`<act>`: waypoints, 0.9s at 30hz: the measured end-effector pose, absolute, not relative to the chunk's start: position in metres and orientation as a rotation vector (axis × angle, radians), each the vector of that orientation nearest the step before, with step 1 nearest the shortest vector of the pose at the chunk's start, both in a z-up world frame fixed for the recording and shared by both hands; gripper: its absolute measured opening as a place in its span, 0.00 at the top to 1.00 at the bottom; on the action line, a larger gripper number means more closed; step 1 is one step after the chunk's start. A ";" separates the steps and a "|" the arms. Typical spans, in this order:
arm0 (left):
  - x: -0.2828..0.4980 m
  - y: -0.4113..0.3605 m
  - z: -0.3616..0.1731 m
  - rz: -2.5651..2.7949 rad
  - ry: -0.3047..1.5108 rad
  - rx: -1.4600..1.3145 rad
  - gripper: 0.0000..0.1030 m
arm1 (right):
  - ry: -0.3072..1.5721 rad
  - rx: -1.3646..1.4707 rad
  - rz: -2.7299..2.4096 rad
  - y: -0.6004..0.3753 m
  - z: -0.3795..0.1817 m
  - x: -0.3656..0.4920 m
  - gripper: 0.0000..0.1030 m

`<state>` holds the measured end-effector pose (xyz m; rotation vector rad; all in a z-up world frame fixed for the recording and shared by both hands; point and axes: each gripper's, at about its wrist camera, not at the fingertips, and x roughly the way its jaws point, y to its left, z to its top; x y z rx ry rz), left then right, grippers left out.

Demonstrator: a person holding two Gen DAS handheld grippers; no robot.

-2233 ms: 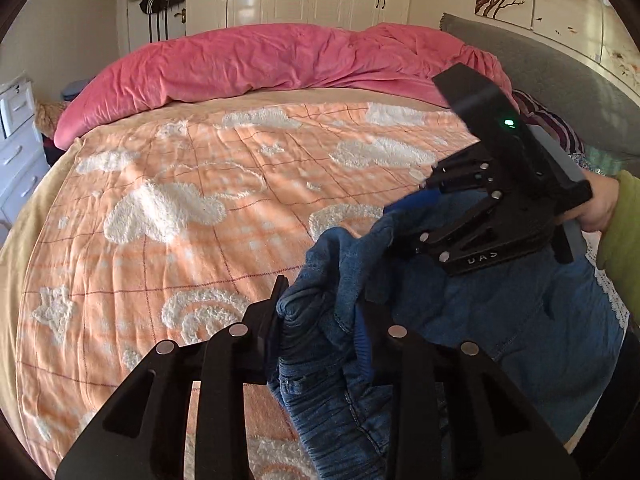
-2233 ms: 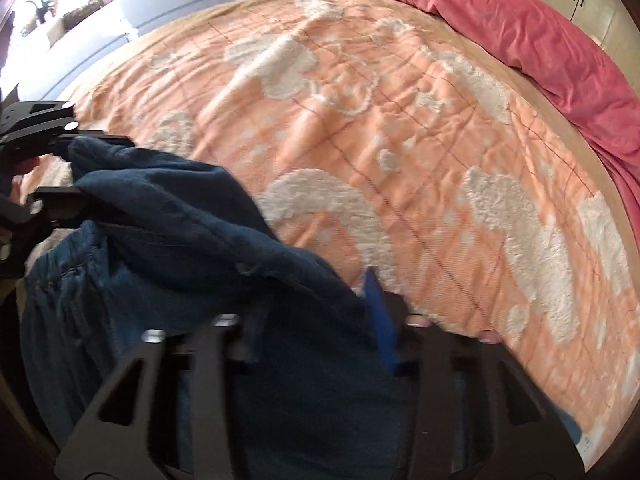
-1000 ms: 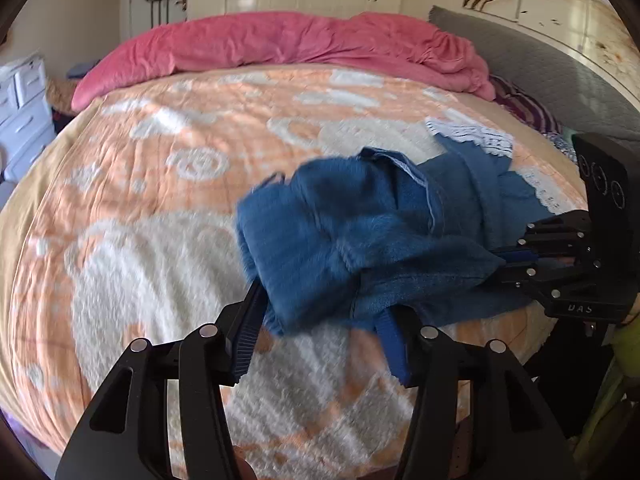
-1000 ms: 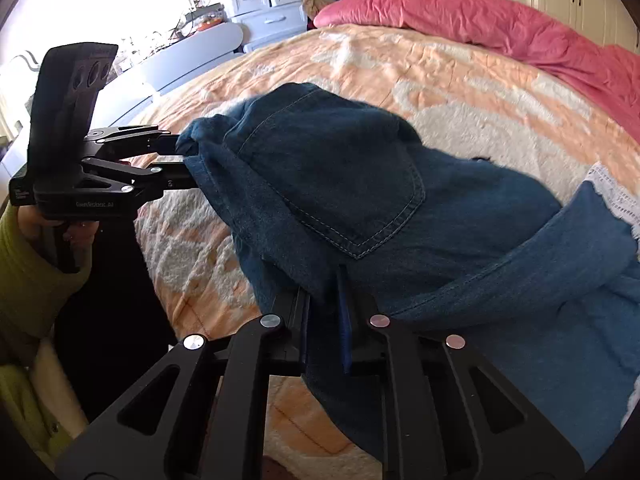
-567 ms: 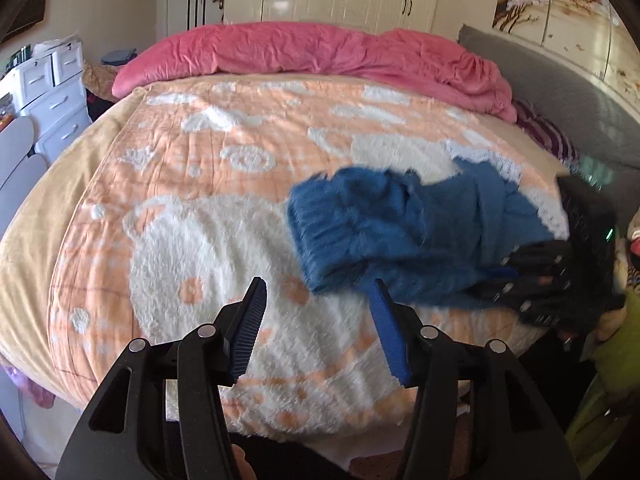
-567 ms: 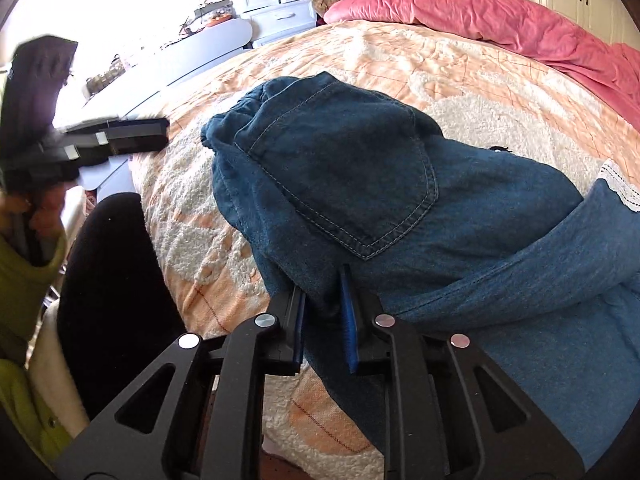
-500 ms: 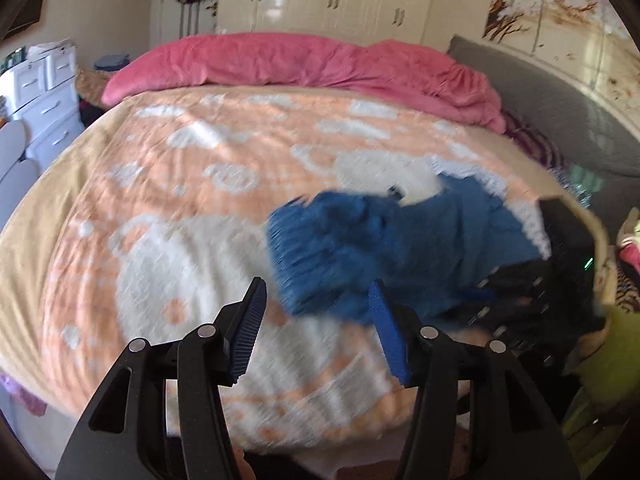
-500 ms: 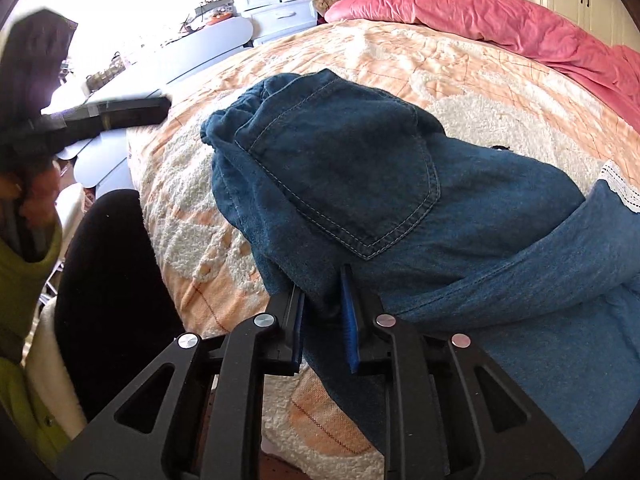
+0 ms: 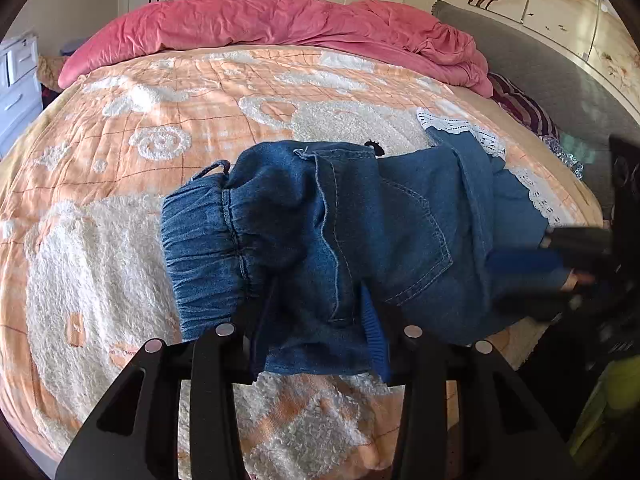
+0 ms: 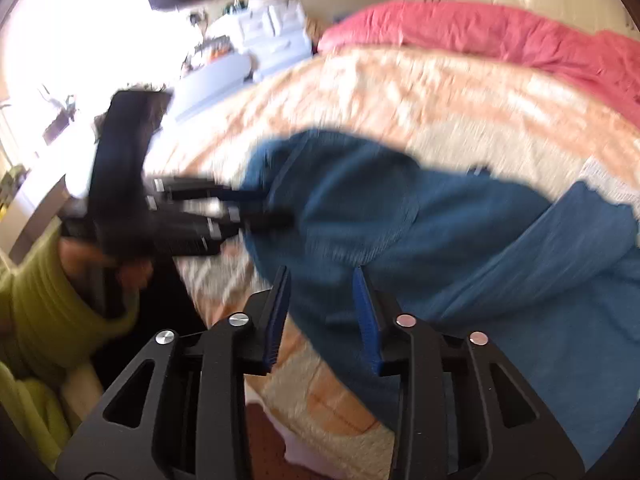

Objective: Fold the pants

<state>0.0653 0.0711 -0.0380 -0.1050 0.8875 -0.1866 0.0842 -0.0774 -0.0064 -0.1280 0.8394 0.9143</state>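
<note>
The denim pants (image 9: 360, 232) are lying bunched on the bed (image 9: 120, 240). The left tool (image 9: 316, 320) is closing around their near edge; the right tool (image 10: 320, 312) is opening, pants between its fingers.

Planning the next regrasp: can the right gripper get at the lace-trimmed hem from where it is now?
Probably yes. The right gripper has just been opening, and its pads no longer press the jeans. The lace hem lies exposed on the bedspread beyond it, with nothing lying over it.
</note>
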 end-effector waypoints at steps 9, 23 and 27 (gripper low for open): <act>0.063 0.072 -0.040 -0.194 0.866 -0.103 0.61 | 0.991 -0.123 0.783 -0.067 -0.036 0.120 0.62; 0.027 0.066 0.020 -0.182 0.732 -0.113 0.53 | 0.877 0.059 0.689 -0.139 0.005 0.126 0.42; 0.035 0.047 0.025 -0.217 0.738 -0.099 0.48 | 0.847 0.077 0.602 -0.168 0.011 0.135 0.35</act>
